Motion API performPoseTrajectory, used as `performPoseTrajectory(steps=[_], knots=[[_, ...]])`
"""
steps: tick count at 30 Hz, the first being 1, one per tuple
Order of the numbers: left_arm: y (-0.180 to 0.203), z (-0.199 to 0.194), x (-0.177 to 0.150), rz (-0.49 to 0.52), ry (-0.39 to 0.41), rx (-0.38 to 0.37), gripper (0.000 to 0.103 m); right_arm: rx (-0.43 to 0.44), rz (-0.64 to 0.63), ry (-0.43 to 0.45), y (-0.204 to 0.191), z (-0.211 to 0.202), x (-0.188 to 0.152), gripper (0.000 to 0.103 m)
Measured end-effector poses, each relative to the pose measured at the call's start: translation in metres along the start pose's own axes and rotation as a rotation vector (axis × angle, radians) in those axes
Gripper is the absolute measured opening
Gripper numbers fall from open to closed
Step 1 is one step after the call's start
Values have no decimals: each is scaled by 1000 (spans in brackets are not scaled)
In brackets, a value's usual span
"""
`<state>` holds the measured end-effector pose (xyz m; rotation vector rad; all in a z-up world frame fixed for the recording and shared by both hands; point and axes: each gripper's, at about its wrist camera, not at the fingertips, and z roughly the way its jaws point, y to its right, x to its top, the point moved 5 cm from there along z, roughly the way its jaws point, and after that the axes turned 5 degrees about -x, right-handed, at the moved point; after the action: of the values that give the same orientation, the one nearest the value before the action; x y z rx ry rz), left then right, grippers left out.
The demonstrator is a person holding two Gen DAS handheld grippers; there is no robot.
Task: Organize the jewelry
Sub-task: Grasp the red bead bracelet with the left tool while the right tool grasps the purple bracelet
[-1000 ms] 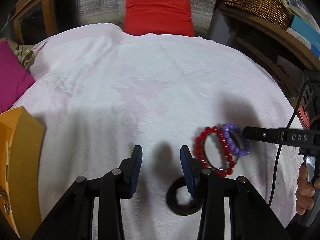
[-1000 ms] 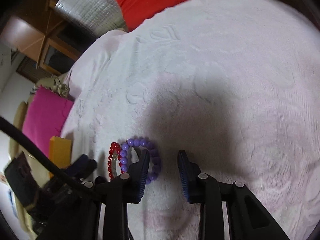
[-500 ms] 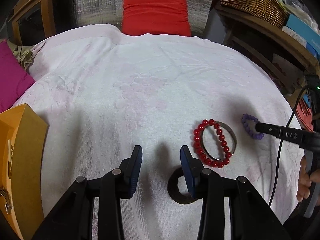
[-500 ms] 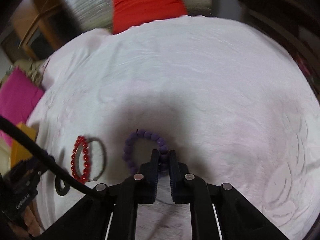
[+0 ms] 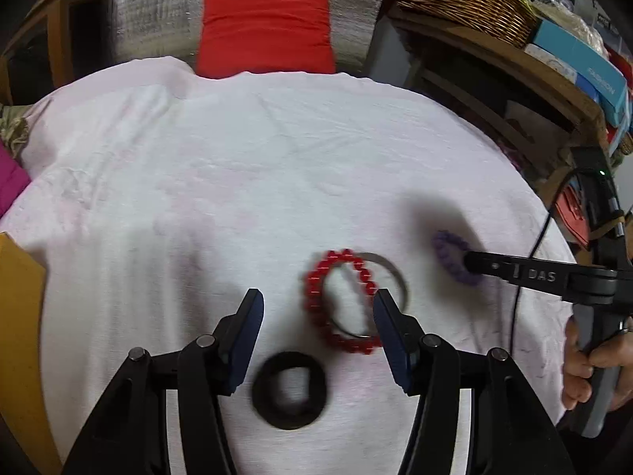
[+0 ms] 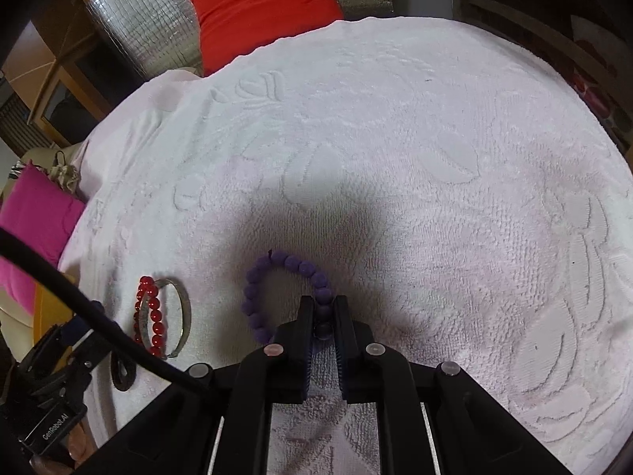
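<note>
My right gripper [image 6: 323, 310] is shut on a purple bead bracelet [image 6: 277, 263], held just above the pale towel; it shows at the right in the left wrist view [image 5: 447, 251]. A red bead bracelet [image 5: 316, 297] lies over a silver bangle [image 5: 391, 273] on the towel, just ahead of my open, empty left gripper [image 5: 316, 312]. A black ring [image 5: 290, 384] lies between its jaws, nearer the camera. In the right wrist view the red bracelet [image 6: 148, 308], the bangle [image 6: 184, 312] and the black ring [image 6: 122, 374] are at lower left.
A yellow box [image 5: 18, 336] stands at the left edge. A pale pink towel [image 5: 237, 166] covers the surface. A red cushion [image 5: 265, 31] and a pink cushion [image 6: 35, 217] sit at its far edges. A wicker basket [image 5: 467, 4] and shelves are at the right.
My right gripper closed on the purple bracelet and pulled it right, away from the red bracelet and bangle. My left gripper shifted right and opened wider.
</note>
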<state>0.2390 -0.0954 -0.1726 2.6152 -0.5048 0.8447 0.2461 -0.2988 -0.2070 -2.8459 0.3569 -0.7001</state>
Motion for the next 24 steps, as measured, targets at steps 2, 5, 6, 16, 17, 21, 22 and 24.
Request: performPoseTrajectory(steps=[2,5,6,16,17,21,22,24], knots=[[10,2,1,41,11,18,58,10,3,-1,-1,4,2,13],[20,5,2,80,16,30,50,22,9,0,-2,6,2,13],[22,7,2,80,12,12,36,24,10,3,-2,6,2,13],[31,35,1,67,-64,-41,27,59,15,16,2,4,-2,13],[31,39,0,63,-74,-46,27,61,17,16,2,4,-2,13],[29,41,1,53,-63,-57,13,58,16,18,2,4,-2,13],[27,40,1,49,-62,-61,11,57,15,19,1,4,-2,13],[25,38,1,39,-52,-70,10,52,12,21,1,3,-2,13]])
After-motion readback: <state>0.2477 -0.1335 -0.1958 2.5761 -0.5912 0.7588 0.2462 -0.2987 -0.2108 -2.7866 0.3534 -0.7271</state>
